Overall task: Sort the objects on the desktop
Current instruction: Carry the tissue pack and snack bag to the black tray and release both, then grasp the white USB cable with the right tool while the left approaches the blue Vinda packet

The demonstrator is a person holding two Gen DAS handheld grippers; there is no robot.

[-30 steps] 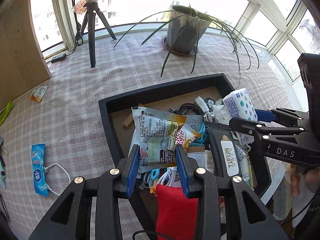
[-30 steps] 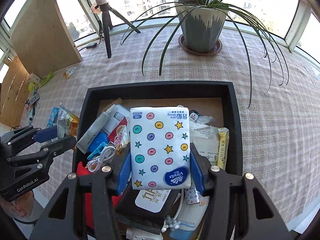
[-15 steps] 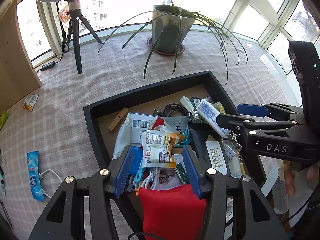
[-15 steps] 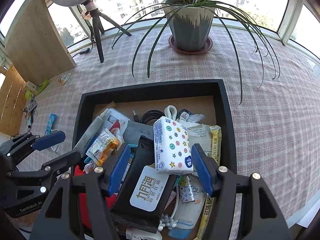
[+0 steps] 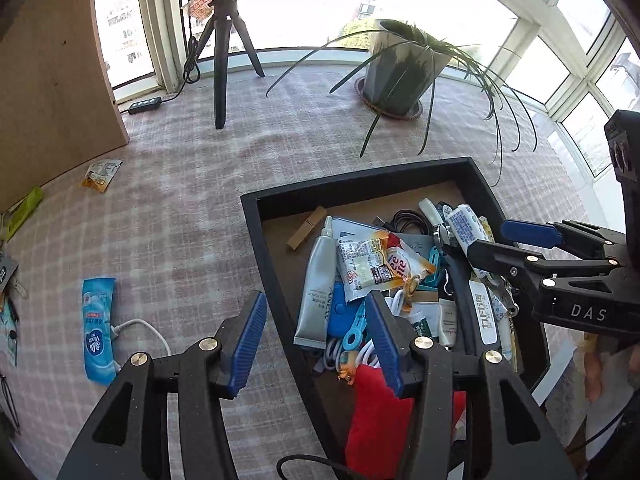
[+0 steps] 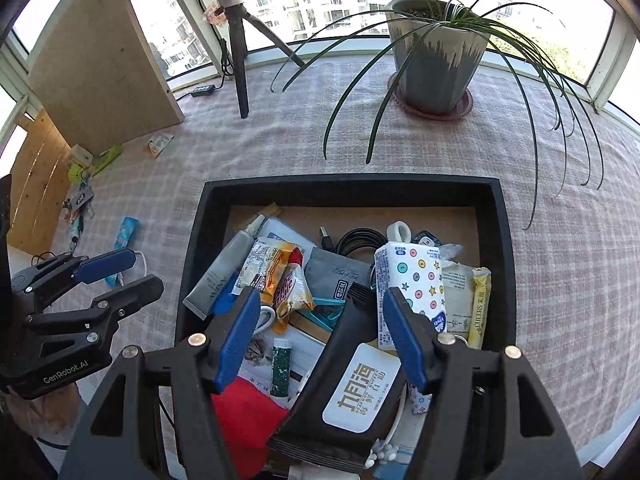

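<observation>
A black tray [image 5: 360, 180] [image 6: 348, 184] holds a heap of small items. On the heap lie an orange-and-white snack packet [image 5: 372, 264] [image 6: 272, 264], a dotted white tissue pack [image 6: 412, 280] [image 5: 464, 228], a grey tube [image 5: 320, 292], a black wipes pack [image 6: 352, 380] and a red cloth [image 5: 376, 420]. My left gripper [image 5: 314, 320] [image 6: 146, 270] is open and empty, straddling the tray's left wall. Over the tray's near side, my right gripper [image 6: 322, 308] [image 5: 488, 238] is open too, with nothing between its blue pads.
A potted spider plant [image 6: 436, 60] stands behind the tray, its leaves drooping over the far rim. A tripod [image 5: 222, 60] and wooden board [image 5: 52, 80] stand at the back left. A blue tissue packet [image 5: 96, 332], white cable [image 5: 136, 328] and small packet [image 5: 102, 172] lie on the checked cloth.
The left gripper let go of the snack packet and the right let go of the dotted tissue pack; both packs now lie in the tray. Both grippers opened wide and drew back.
</observation>
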